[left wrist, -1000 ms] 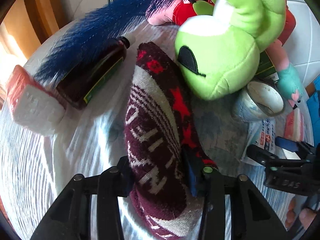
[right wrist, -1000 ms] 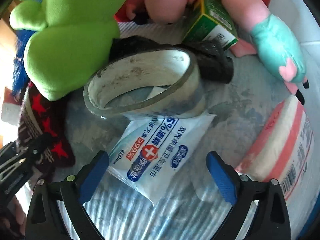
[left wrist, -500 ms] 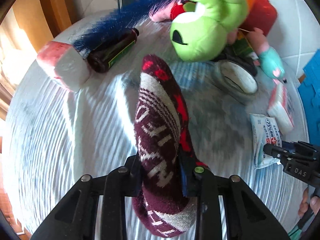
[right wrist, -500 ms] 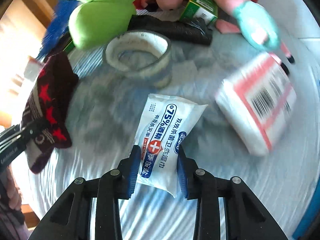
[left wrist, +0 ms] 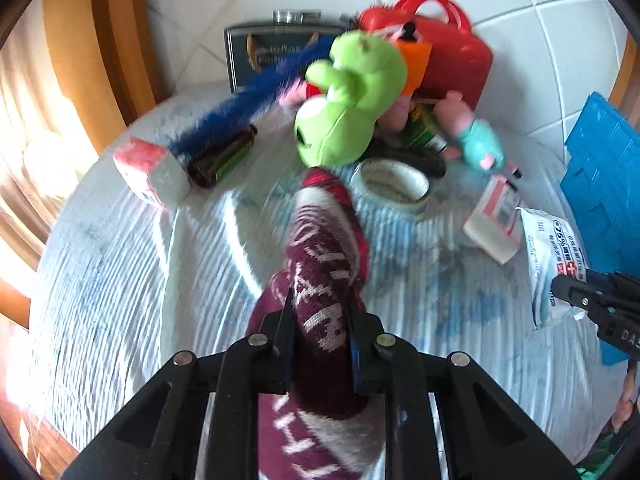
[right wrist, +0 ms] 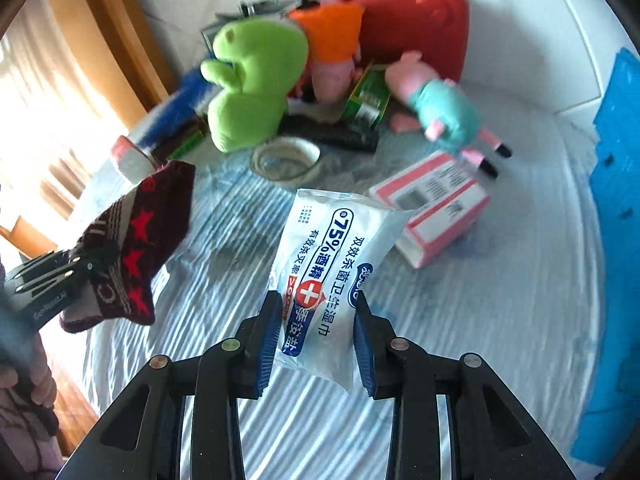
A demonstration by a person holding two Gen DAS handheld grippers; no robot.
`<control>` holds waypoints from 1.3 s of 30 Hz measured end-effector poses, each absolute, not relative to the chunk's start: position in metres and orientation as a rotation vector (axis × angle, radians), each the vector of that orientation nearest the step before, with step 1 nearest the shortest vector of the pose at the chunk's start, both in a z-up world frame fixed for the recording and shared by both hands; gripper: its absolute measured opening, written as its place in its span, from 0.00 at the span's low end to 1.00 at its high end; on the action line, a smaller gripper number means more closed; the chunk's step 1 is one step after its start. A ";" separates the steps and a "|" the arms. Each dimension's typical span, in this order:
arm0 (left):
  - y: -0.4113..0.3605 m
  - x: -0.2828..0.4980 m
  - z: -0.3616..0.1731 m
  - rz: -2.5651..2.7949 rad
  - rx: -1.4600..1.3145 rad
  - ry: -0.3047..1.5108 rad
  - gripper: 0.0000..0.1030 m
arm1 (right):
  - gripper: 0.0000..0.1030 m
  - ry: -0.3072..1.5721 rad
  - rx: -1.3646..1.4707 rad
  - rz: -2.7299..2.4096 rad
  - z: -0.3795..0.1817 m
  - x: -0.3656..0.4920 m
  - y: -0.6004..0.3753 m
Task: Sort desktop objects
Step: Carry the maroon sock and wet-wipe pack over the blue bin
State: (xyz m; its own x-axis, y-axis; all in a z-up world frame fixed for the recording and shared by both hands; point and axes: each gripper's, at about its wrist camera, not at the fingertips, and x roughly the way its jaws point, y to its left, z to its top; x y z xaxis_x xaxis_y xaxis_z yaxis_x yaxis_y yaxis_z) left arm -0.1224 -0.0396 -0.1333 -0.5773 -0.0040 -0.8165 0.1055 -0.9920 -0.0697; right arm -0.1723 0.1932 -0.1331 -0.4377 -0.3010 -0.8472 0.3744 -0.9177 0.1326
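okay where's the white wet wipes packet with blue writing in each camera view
Left wrist: the white wet wipes packet with blue writing is at the far right edge, in the right gripper.
Right wrist: the packet is at lower centre, between the blue pads.
Shared landmark: the grey tape roll.

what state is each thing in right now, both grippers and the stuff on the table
left gripper: shut on the sock
sock: held, lifted off the table
right gripper: shut on the wipes packet
wipes packet: held, lifted
tape roll: lying flat
brown bottle: lying on its side
green plush: lying in the pile
red case: closed, upright
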 end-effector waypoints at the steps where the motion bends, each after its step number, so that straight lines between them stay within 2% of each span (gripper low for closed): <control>1: -0.033 -0.119 -0.127 -2.729 1.388 0.171 0.18 | 0.33 0.111 1.345 -2.375 -0.125 -0.169 0.201; 7: 0.021 -0.102 -0.078 -2.805 1.219 0.138 0.18 | 0.33 0.100 1.200 -2.424 -0.084 -0.153 0.257; 14: 0.091 -0.090 -0.012 -2.949 1.017 0.068 0.18 | 0.33 0.102 0.944 -2.582 -0.010 -0.127 0.324; 24: 0.230 -0.084 0.073 -3.243 0.746 -0.073 0.18 | 0.33 0.078 0.678 -2.864 0.077 -0.078 0.451; 31: 0.352 -0.092 0.109 -3.407 0.666 -0.141 0.18 | 0.33 0.078 0.641 -3.063 0.112 -0.061 0.562; 39: 0.484 -0.106 0.114 -3.509 0.768 -0.294 0.18 | 0.33 0.136 0.773 -3.193 0.114 -0.078 0.653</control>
